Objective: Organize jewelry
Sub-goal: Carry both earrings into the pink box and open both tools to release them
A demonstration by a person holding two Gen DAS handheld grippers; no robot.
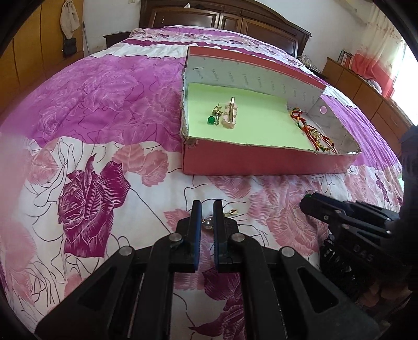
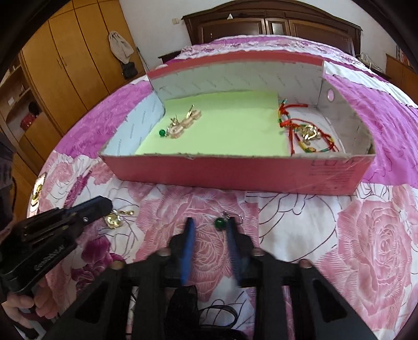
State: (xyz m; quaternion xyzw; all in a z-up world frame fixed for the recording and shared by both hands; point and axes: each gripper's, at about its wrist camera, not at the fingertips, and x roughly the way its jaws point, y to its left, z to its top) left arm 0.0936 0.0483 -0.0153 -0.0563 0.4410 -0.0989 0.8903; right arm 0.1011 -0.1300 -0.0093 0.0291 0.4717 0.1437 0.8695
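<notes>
A red cardboard box (image 1: pixel 261 163) (image 2: pixel 235 175) lies on the floral bedspread. On its green liner (image 1: pixel 250 117) lie a green bead earring (image 1: pixel 211 120), gold pieces and a pink hair clip (image 1: pixel 230 112); red cord bracelets (image 2: pixel 303 130) lie at its right end. My left gripper (image 1: pixel 207 206) is open, its jaws on either side of a pearl earring (image 1: pixel 208 224) on the bed, with a gold piece (image 1: pixel 232 212) just to its right. My right gripper (image 2: pixel 210 223) is open around a green bead earring (image 2: pixel 220 223) on the bed. The left gripper also shows in the right wrist view (image 2: pixel 104 202), over a gold earring (image 2: pixel 115 218).
A dark wooden headboard (image 1: pixel 224 18) stands behind the bed. Wooden wardrobes (image 2: pixel 68 65) stand to the left, with a cloth bag (image 2: pixel 120 47) hanging there. A low cabinet (image 1: pixel 365 86) runs along the right wall. A hand (image 2: pixel 23 306) holds the left gripper's handle.
</notes>
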